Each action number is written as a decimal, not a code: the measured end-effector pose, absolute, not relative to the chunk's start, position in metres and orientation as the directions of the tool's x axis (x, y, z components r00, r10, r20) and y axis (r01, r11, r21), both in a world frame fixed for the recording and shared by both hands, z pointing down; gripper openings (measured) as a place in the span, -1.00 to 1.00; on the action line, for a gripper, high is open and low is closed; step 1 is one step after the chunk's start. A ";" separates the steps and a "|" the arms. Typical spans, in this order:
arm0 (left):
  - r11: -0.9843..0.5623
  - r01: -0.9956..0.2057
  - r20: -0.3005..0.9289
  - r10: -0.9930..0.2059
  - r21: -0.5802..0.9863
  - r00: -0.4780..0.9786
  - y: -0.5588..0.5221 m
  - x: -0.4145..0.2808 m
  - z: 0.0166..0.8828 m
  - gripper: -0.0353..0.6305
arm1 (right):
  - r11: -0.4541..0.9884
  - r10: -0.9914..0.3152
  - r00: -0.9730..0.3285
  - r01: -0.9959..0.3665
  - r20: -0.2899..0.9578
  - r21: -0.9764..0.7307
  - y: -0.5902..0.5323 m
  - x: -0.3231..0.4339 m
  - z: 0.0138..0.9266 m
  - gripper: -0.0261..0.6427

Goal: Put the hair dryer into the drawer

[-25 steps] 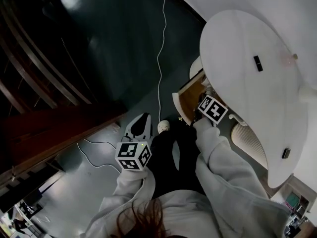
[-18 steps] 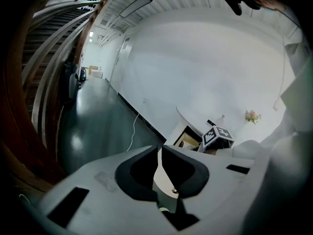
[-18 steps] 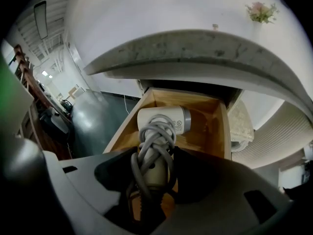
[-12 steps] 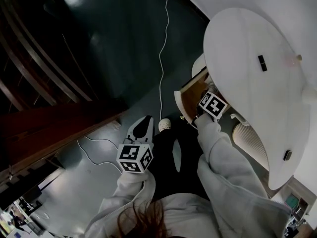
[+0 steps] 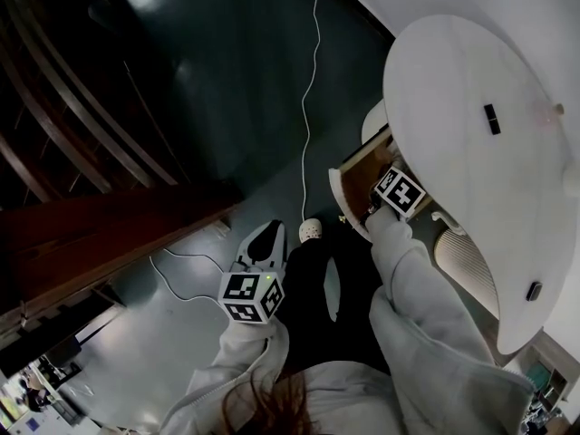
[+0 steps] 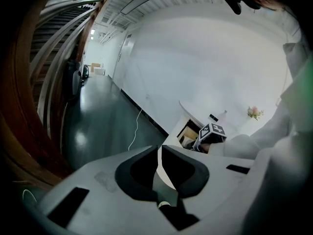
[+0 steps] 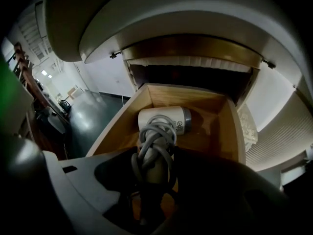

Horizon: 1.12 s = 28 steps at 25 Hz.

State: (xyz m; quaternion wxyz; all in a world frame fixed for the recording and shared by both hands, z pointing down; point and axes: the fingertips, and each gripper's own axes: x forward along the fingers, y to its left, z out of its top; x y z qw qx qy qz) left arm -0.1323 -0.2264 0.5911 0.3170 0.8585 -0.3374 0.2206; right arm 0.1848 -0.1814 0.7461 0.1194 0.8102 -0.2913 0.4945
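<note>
The white hair dryer (image 7: 164,120) has its grey cord wound round the handle. My right gripper (image 7: 154,158) is shut on that handle and holds the dryer head-first inside the open wooden drawer (image 7: 215,126). In the head view the right gripper's marker cube (image 5: 400,191) sits at the drawer (image 5: 355,181) under the white table top (image 5: 471,152), and the dryer itself is hidden. My left gripper (image 5: 263,246) hangs lower left over the floor, jaws together, holding nothing. Seen from the left gripper (image 6: 159,153), the drawer (image 6: 187,130) lies ahead to the right.
A thin white cable (image 5: 308,107) runs across the dark floor toward the drawer. A dark wooden stair rail (image 5: 91,234) fills the left side. A small black object (image 5: 492,119) lies on the table top. The person's dark legs stand between the grippers.
The right gripper has sunk a little with the hair dryer toward the drawer. The left gripper has hardly shifted. Both grips are unchanged.
</note>
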 end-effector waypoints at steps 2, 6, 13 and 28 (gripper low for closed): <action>-0.567 -0.723 0.598 -0.438 0.396 0.671 -0.226 -0.133 0.593 -0.79 | -0.789 -0.349 0.344 -0.610 0.872 -0.074 -0.181 0.186 0.748 -0.06; -0.566 -0.721 0.599 -0.434 0.399 0.673 -0.224 -0.130 0.595 -0.79 | -0.777 -0.339 0.308 -0.624 0.889 -0.081 -0.181 0.182 0.758 -0.05; -0.535 -0.742 0.621 -0.436 0.403 0.651 -0.220 -0.142 0.604 -0.79 | -0.790 -0.330 0.181 -0.591 0.927 -0.166 -0.176 0.168 0.788 -0.10; -0.501 -0.755 0.587 -0.484 0.423 0.649 -0.219 -0.147 0.600 -0.79 | -0.734 -0.406 0.240 -0.660 0.882 -0.159 -0.188 0.176 0.763 0.55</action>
